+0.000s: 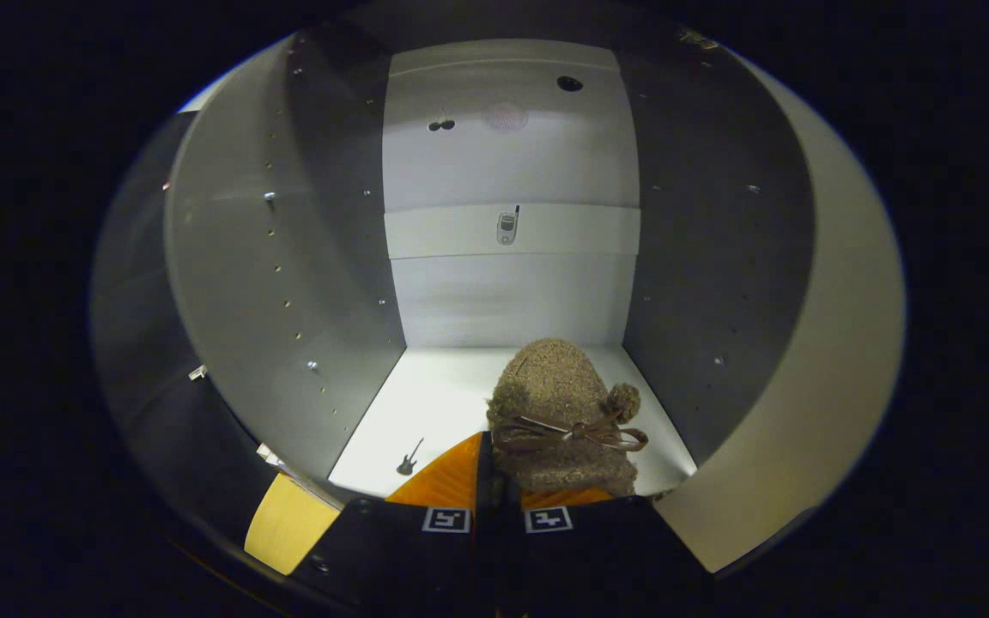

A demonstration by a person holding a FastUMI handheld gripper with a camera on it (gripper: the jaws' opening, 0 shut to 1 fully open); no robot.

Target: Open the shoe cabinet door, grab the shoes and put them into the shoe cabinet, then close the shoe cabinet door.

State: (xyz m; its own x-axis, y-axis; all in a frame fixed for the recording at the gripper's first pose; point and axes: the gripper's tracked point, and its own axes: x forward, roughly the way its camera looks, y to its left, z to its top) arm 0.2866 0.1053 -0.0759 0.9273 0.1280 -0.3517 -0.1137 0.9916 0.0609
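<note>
Fingers (460,481) of the gripper (494,493) are pressed close together, seemingly pinching the near edge of the brown shoe (563,421), which is seen inside the open shoe cabinet (288,283).

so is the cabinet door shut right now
No, the cabinet stands open, with the shoe inside on its floor, just ahead of the tool, whose fingers grip the shoe's heel edge.

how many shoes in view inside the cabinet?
1. A brown fuzzy slipper with a bow on the white cabinet floor, its heel pinched in the shut orange-fingered tool. A second may be hidden.
</note>
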